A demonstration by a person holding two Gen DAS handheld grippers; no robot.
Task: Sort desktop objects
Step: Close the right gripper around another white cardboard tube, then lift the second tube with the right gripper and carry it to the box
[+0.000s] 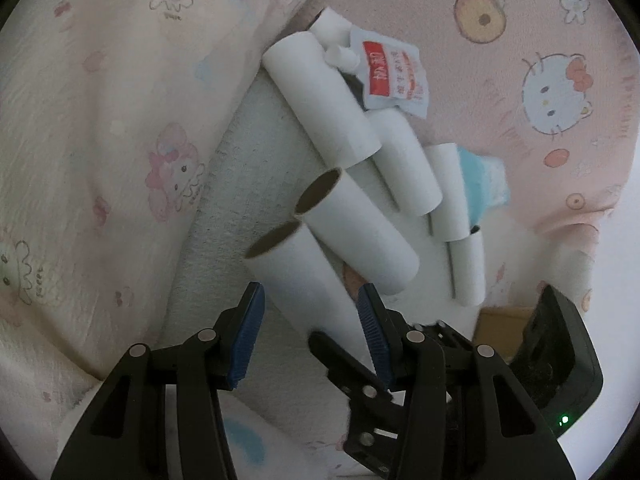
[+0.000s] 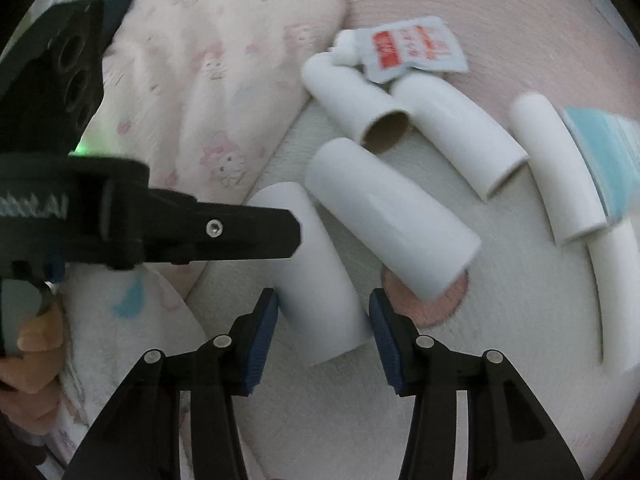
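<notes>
left hand-held gripper: jaws partly apart around the nearest cardboard tube, which runs up between the blue pads; whether they press cannot be told. right hand-held gripper: jaws at medium width straddling the same tube's lower end, pads just beside its sides, contact unclear. further tubes lie fanned ahead on the white towel; a red-and-white sachet beyond them; a blue packet far right
</notes>
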